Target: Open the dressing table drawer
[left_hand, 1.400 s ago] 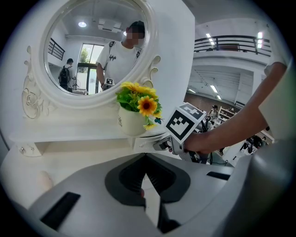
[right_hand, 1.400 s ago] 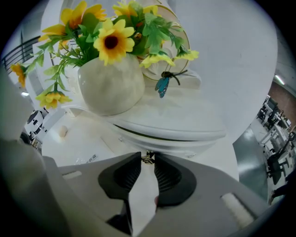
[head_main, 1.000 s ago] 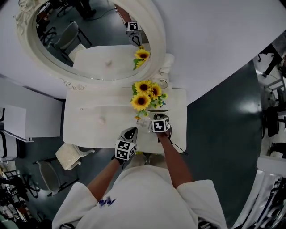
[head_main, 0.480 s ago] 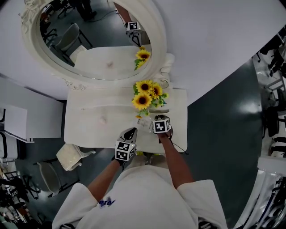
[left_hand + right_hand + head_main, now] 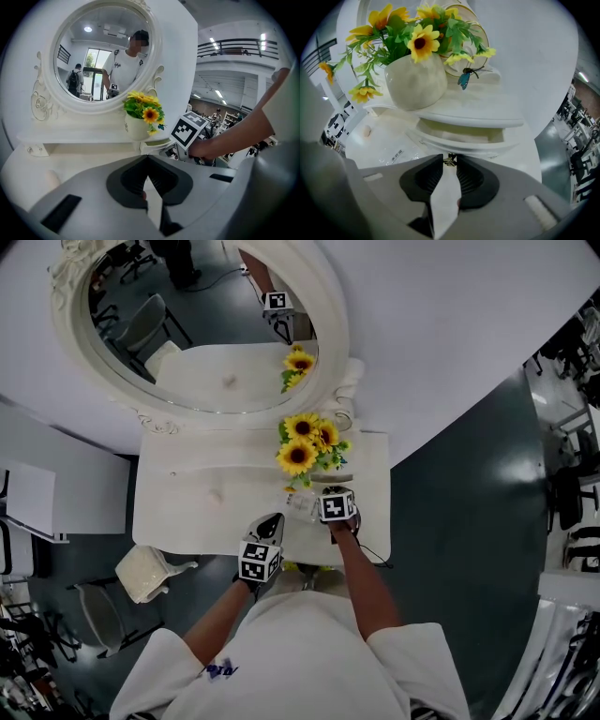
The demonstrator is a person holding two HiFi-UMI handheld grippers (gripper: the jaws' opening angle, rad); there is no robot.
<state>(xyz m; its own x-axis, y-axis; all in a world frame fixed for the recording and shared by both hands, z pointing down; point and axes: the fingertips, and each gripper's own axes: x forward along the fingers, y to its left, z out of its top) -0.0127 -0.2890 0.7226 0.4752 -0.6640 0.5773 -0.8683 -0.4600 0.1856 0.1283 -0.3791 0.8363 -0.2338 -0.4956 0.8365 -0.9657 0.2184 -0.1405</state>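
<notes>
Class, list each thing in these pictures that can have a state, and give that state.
drawer: partly pulled out, inside showing
drawer knob: clamped between the right jaws
right hand-held gripper: shut on the drawer knob
left hand-held gripper: shut, empty
vase of sunflowers: upright

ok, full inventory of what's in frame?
dressing table: one, white, against the wall
oval mirror: one, white frame, above the table
vase: one, cream, above the drawer
sunflowers: one bunch, yellow, in the vase
drawer: one, white, under the vase, partly open
knob: one, gold, on the drawer front
clear packet: one, transparent, tabletop beside the drawer
chair: one, cream, floor left of the table
left gripper: one, grey, shut, empty, at table's front
right gripper: one, grey, shut on the knob
</notes>
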